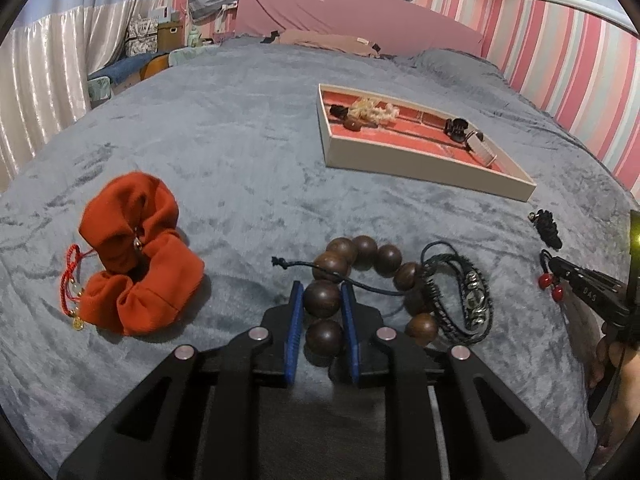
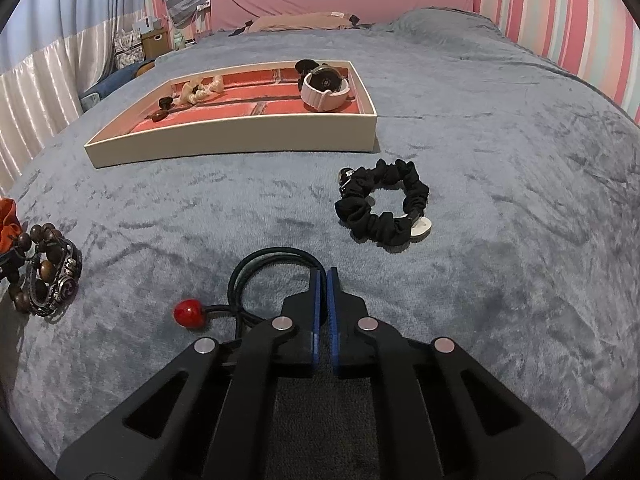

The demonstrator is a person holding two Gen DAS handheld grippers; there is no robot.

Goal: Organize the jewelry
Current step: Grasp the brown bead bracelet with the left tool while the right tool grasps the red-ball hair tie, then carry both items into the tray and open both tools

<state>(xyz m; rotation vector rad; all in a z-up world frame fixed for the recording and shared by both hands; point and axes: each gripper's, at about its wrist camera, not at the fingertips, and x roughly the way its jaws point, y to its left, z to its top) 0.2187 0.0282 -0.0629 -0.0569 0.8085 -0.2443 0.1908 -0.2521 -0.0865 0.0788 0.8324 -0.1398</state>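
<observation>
Nearest, both grippers grasp something, seemingly for lifting: the left gripper (image 1: 322,294) pinches the wooden bead bracelet (image 1: 368,284), the right gripper (image 2: 322,280) clenches the black hair tie (image 2: 272,270), while farther off the tray (image 2: 240,138) waits.

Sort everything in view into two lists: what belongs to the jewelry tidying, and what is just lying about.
Belongs to the job:
wooden bead bracelet, between the left gripper fingers
black hair tie, pinched by the right gripper
braided bracelet
black scrunchie
orange scrunchie
red cord bracelet
tray

Lying about:
pink pillow
curtain
</observation>
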